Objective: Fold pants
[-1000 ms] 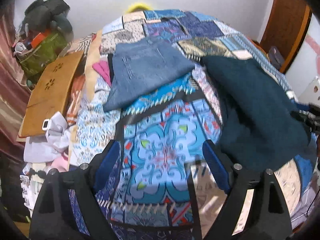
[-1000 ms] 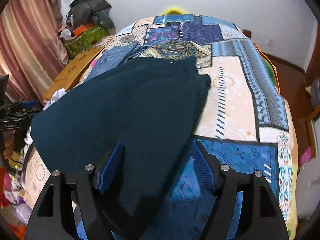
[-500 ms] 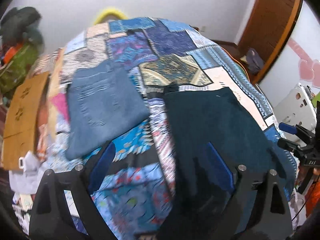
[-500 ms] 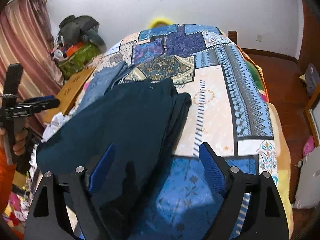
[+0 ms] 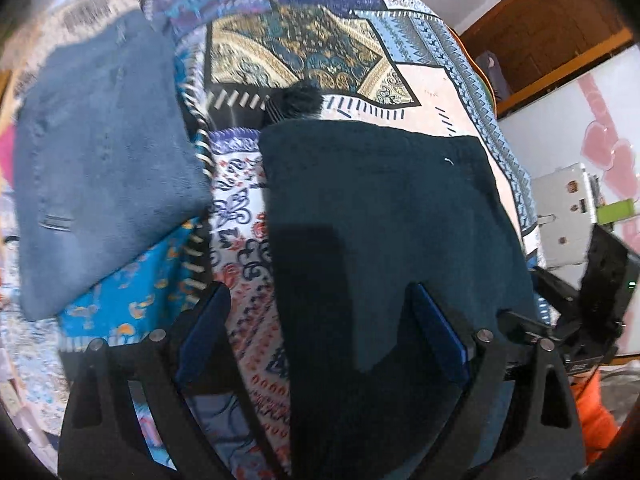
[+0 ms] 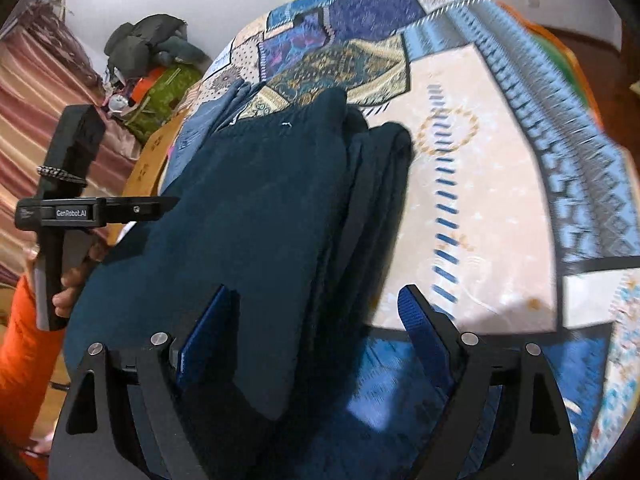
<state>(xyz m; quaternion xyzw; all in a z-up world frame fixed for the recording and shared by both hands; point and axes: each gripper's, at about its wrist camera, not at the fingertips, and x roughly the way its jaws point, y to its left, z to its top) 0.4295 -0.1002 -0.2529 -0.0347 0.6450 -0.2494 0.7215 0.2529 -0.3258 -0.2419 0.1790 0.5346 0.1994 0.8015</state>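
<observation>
**Dark pants folded on bed, both tools open**

Bed w/ patchwork quilt [image 5: 384,60] in blue, gold, cream; white wall behind, wood door [image 5: 548,28] at right, striped curtain [image 6: 36,92] and a bag pile at left. Dark teal pants [image 5: 380,220] lie folded mid-bed – long axis runs from the near edge toward the far wall, folded layers stacked along their right side. Folded jeans [image 5: 100,160] beside them, left. Left tool [image 5: 320,344] and right tool [image 6: 316,332] – jaws wide after just opening, over the pants' near end, pads not pressing.

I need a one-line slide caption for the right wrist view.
Open right gripper above folded dark teal pants on a patchwork bedspread.
</observation>
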